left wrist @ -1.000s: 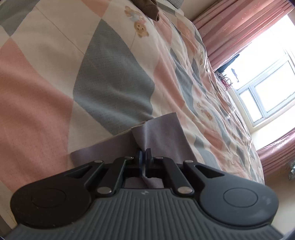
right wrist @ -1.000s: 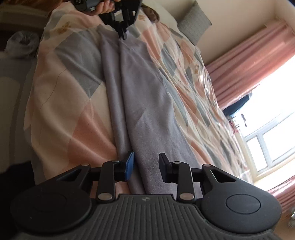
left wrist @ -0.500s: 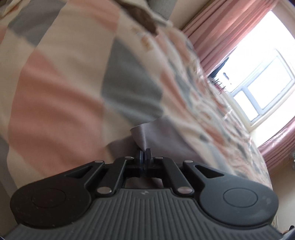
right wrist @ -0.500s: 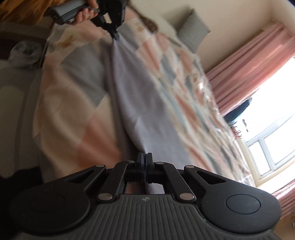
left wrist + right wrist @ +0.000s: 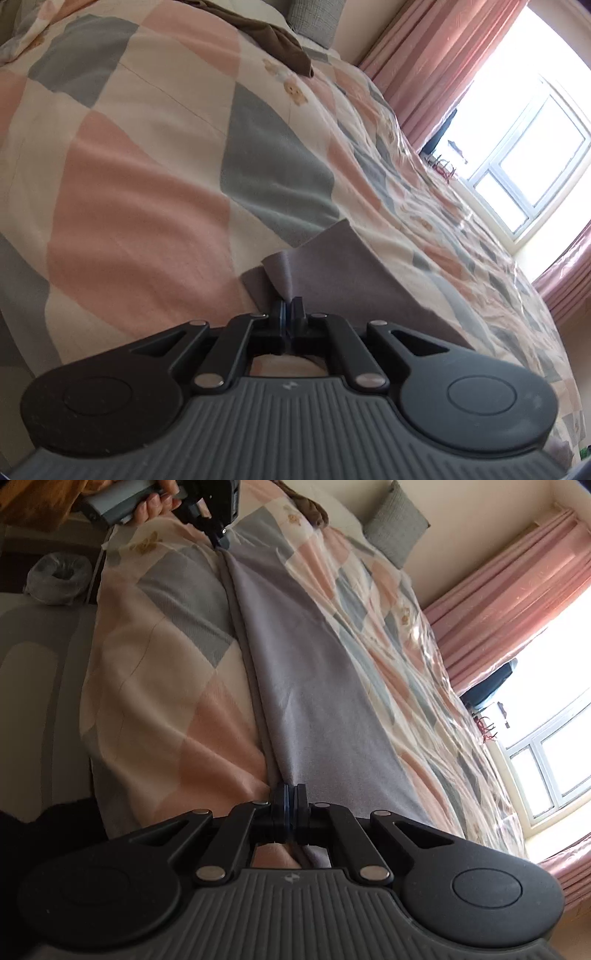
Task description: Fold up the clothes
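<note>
- One grey cloth [image 5: 314, 686] on my quilt [image 5: 155, 686].
- Two grippers: right [image 5: 290, 796] pinches its near end, left [image 5: 221, 539] at 11 o'clock clamps the far end.
- Cloth's near edge is hidden.

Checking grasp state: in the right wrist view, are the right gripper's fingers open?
No, the right gripper is shut on the grey garment.

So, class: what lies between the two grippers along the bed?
In the right wrist view, only the grey cloth stretches from the right gripper to the left gripper, lying on the quilt; each is shut on one end.
</note>
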Action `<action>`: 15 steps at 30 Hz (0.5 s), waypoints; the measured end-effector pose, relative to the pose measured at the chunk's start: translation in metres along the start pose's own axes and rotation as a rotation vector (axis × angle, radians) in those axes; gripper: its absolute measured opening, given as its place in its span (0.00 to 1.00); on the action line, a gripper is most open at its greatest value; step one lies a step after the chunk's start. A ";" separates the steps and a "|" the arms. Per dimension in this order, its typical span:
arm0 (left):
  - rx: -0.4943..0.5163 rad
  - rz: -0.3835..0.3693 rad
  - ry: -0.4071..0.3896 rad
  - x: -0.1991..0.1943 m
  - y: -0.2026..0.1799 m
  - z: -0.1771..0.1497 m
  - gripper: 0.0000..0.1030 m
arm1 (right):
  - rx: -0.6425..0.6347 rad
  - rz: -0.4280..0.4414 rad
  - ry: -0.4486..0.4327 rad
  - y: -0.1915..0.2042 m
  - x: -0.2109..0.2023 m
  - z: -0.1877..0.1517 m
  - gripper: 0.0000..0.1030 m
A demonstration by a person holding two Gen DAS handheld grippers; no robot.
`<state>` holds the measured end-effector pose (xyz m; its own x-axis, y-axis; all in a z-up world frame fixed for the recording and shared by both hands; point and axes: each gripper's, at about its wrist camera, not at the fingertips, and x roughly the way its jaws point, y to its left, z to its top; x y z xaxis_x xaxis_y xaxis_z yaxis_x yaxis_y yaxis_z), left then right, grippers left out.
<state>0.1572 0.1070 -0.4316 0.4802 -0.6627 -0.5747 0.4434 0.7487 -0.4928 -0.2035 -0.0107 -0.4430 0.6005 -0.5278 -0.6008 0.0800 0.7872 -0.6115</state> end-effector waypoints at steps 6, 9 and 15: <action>0.039 0.048 -0.011 -0.012 -0.007 0.013 0.01 | 0.069 -0.012 -0.030 -0.009 -0.018 -0.002 0.25; 0.208 0.033 -0.021 -0.039 -0.033 0.006 0.01 | 0.127 -0.036 -0.020 -0.018 -0.031 -0.011 0.25; 0.817 -0.213 0.025 -0.096 -0.141 -0.084 0.20 | 0.212 -0.122 0.094 -0.036 -0.054 -0.049 0.25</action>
<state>-0.0145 0.0665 -0.3618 0.3117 -0.7802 -0.5423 0.9351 0.3532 0.0293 -0.2784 -0.0261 -0.4136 0.5008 -0.6423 -0.5802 0.3178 0.7600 -0.5670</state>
